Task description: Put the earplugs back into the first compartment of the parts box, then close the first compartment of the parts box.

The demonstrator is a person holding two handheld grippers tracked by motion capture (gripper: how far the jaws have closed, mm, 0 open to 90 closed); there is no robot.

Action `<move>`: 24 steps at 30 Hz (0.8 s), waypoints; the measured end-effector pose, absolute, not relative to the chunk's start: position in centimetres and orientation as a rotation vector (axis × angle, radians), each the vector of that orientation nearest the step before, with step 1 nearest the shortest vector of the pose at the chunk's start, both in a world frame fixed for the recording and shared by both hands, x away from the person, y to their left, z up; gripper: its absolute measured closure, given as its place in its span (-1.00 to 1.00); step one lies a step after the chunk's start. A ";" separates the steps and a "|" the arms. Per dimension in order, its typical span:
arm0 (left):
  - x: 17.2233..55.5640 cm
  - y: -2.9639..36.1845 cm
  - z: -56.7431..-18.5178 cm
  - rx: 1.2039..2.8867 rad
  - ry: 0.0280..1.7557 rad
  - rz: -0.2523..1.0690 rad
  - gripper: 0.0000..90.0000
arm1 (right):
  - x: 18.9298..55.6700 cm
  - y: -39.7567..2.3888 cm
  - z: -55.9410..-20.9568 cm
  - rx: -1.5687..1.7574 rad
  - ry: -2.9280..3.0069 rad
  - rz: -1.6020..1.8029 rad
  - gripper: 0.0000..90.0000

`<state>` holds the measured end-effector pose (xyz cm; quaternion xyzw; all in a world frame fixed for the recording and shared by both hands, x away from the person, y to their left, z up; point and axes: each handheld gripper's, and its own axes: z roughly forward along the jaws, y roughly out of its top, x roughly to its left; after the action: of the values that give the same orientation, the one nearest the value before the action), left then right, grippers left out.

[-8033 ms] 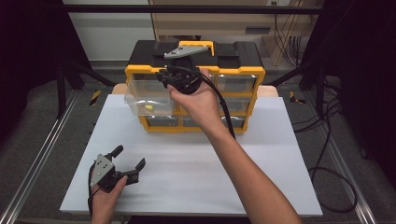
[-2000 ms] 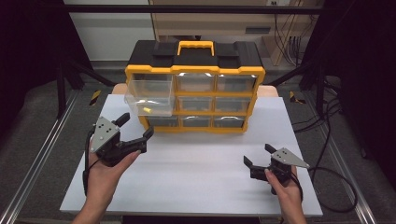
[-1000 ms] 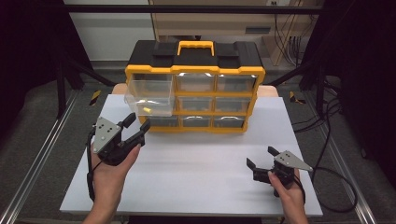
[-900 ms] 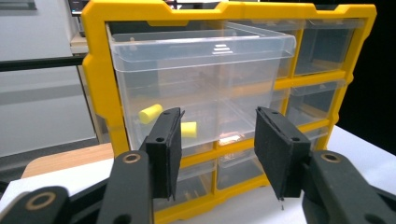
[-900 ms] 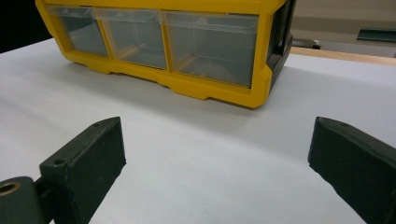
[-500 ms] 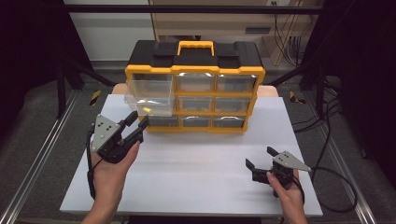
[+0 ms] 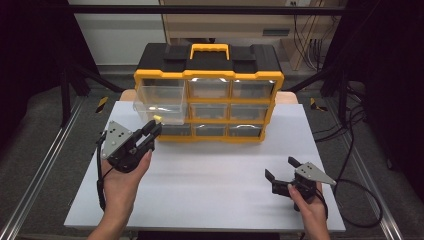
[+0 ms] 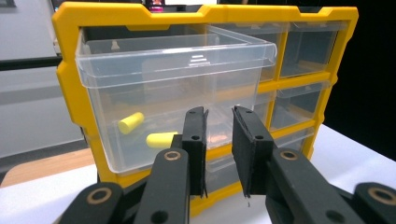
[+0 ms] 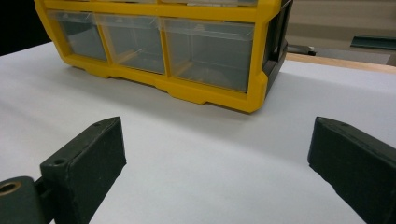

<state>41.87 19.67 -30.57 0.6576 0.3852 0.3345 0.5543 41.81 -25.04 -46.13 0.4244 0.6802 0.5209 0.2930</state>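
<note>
A yellow and black drawer cabinet [image 7: 210, 65] stands at the back of the white table. Its clear top-left drawer [image 7: 160, 102] is pulled out, and two yellow foam earplugs [image 8: 130, 122] [image 8: 161, 139] lie on its floor. My left gripper [image 7: 152, 131] hovers just in front of and below that drawer [image 8: 177, 79]. Its jaws have just been closing to a narrow gap, with nothing between them [image 8: 219, 116]. At the front right of the table my right gripper [image 7: 280, 168] rests low, jaws wide apart and empty [image 9: 215, 128], pointing toward the cabinet's bottom row [image 9: 205, 46].
The white table sheet [image 7: 210, 190] stretches between the two hands. The other clear drawers of the cabinet are pushed in. Metal rails run along both table sides, and cables [image 7: 360, 190] trail off at the right.
The left gripper's jaws have narrowed from wide apart to a small gap while the hand stays by the drawer. Eight seconds ago the right hand was at the cabinet; it now rests at the front right.
</note>
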 end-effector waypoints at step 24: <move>43.8 19.7 -30.2 1.588 0.963 0.788 1.00 | 41.9 -24.4 -46.2 1.102 1.831 1.374 -0.90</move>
<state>43.85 19.74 -30.20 0.6660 0.4039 0.3305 0.5330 41.85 -24.39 -46.18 0.4143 0.6883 0.5167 0.2959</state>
